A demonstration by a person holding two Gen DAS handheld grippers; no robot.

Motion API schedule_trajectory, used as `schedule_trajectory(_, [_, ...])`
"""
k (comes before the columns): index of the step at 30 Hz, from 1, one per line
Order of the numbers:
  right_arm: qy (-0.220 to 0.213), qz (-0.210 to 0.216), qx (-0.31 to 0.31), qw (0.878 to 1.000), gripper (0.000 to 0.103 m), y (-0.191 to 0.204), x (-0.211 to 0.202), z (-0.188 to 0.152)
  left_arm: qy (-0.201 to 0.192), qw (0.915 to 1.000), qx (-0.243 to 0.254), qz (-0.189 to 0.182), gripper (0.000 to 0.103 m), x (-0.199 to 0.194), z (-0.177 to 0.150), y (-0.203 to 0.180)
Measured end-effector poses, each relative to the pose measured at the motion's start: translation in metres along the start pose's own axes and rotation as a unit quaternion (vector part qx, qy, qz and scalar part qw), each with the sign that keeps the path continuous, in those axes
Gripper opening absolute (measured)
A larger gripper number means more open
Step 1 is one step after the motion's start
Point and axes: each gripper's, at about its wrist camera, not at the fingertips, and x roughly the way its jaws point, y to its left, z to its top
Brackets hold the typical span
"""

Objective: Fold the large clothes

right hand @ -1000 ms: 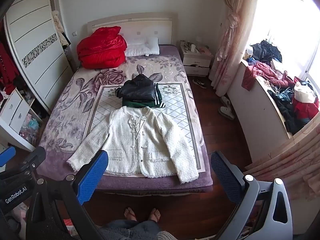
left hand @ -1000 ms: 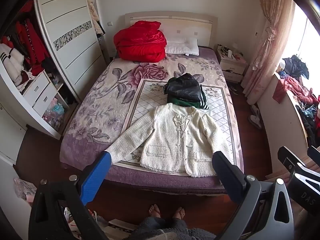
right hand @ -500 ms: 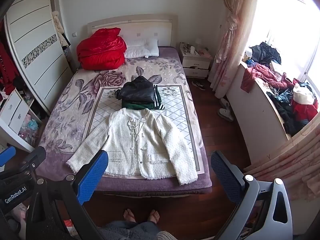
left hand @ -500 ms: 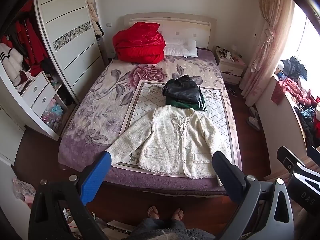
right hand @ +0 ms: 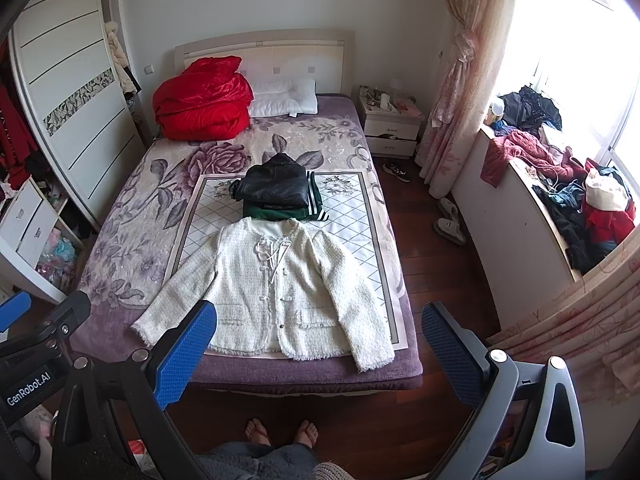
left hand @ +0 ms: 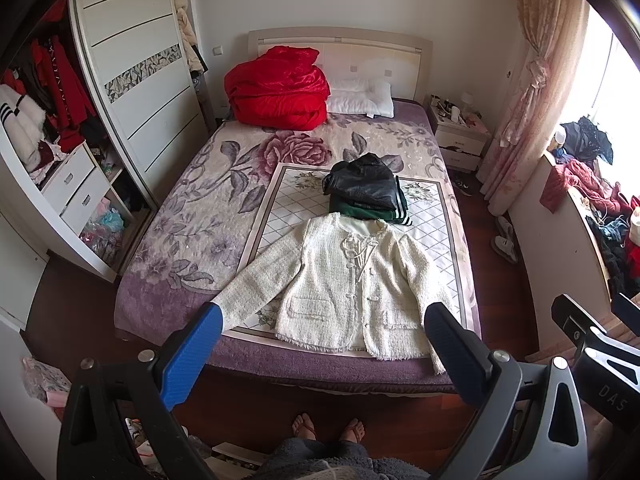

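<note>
A cream tweed jacket (left hand: pixel 352 280) lies flat, front up, sleeves spread, at the foot of the bed (left hand: pixel 168 240); it also shows in the right wrist view (right hand: pixel 276 284). Behind it sits a stack of folded clothes, a black leather jacket (left hand: pixel 364 186) on a green garment (left hand: pixel 372 212); the stack also shows in the right wrist view (right hand: pixel 276 190). My left gripper (left hand: pixel 324 328) is open and empty, held above the floor before the bed's foot. My right gripper (right hand: pixel 320 326) is open and empty, likewise short of the bed.
A red quilt (left hand: pixel 276 84) and white pillow (left hand: pixel 360 96) lie at the headboard. An open wardrobe (left hand: pixel 60 140) stands left. A nightstand (right hand: pixel 390 124), slippers (right hand: pixel 450 220) and a clothes-piled sill (right hand: pixel 560 200) are right. The person's feet (right hand: pixel 280 432) stand on the wood floor.
Both cameras have drawn slightly back and up from the bed; the jacket appears a little farther. Both grippers stay open and empty.
</note>
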Motion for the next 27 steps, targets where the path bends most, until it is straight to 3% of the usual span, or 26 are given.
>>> schedule_trajectory(27, [0.001,0.003,0.000,1.000,0.103,0.0025,0.0009,0.0029,-0.002,1.0000,-0.001,-0.001,0.103,-0.0008,0.0008,0.0003])
